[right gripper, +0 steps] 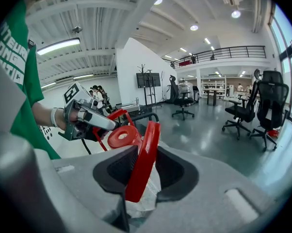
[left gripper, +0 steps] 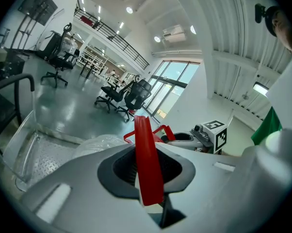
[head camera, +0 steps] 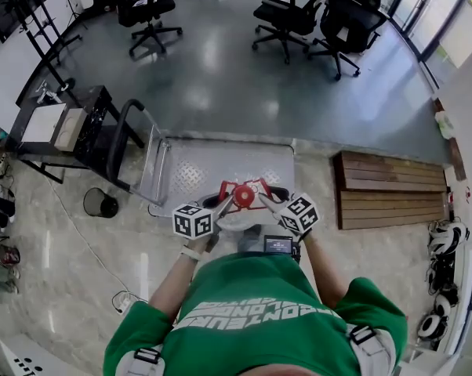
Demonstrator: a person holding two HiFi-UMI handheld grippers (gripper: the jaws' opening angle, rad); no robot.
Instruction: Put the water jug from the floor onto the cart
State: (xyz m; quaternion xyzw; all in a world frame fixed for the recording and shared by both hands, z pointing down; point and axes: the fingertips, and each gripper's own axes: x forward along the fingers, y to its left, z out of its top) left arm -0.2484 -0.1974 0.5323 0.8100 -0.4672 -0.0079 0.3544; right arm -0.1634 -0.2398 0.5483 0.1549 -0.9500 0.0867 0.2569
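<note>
The water jug (head camera: 237, 219) is clear plastic with a red cap (head camera: 244, 197) and red carry handles (head camera: 259, 186). It hangs between my two grippers at the near edge of the cart's metal platform (head camera: 212, 167). My left gripper (head camera: 220, 207) is shut on a red handle strap (left gripper: 148, 164), with the jug's body (left gripper: 95, 144) just below and left of it. On the other side, my right gripper (head camera: 270, 204) is shut on a second red handle (right gripper: 142, 161) next to the cap (right gripper: 121, 136). The right gripper view also shows the left gripper (right gripper: 95, 122) across the jug.
The cart's black push handle (head camera: 128, 135) stands at its left end. A black bin (head camera: 101, 203) and a dark rack (head camera: 59, 128) lie further left. A wooden pallet (head camera: 391, 190) is at the right. Office chairs (head camera: 314, 18) stand on the grey floor beyond.
</note>
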